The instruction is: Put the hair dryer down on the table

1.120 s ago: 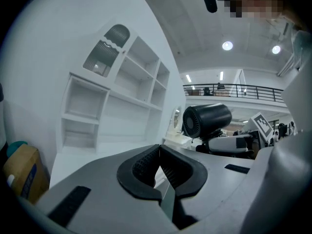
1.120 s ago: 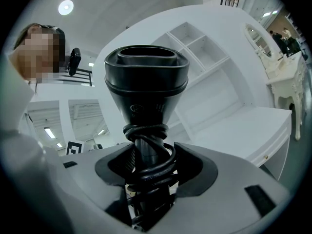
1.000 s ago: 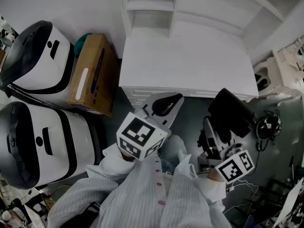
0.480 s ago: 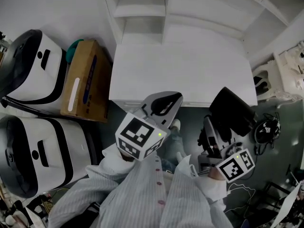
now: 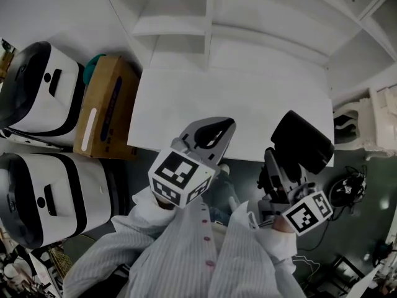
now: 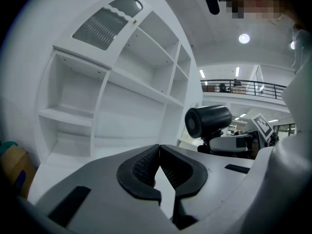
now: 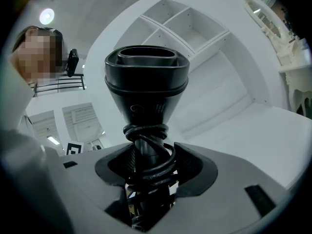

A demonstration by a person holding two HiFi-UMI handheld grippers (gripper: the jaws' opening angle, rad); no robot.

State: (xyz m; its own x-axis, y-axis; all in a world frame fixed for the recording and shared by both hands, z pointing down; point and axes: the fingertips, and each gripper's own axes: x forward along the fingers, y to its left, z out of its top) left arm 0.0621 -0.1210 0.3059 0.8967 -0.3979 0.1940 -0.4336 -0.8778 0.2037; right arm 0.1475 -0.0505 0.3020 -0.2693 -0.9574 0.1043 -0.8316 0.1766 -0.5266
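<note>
A black hair dryer (image 5: 301, 141) stands up from my right gripper (image 5: 277, 176), whose jaws are shut on its handle with the cord coiled round it. In the right gripper view the hair dryer (image 7: 146, 89) fills the middle, nozzle end up, above the right gripper (image 7: 147, 172). It hangs over the front right edge of the white table (image 5: 186, 98). My left gripper (image 5: 211, 134) is shut and holds nothing; it hovers at the table's front edge. From the left gripper (image 6: 159, 165) view the hair dryer (image 6: 207, 122) shows at the right.
White shelving (image 5: 205, 17) rises at the back of the table. Two white-and-black machines (image 5: 40, 85) and a cardboard box (image 5: 102, 107) stand on the floor to the left. A white stand (image 5: 356, 120) and black cables (image 5: 347, 188) sit to the right.
Both grippers have moved forward toward the table; the hair dryer now hangs over its front right edge. Both jaws stay as they were.
</note>
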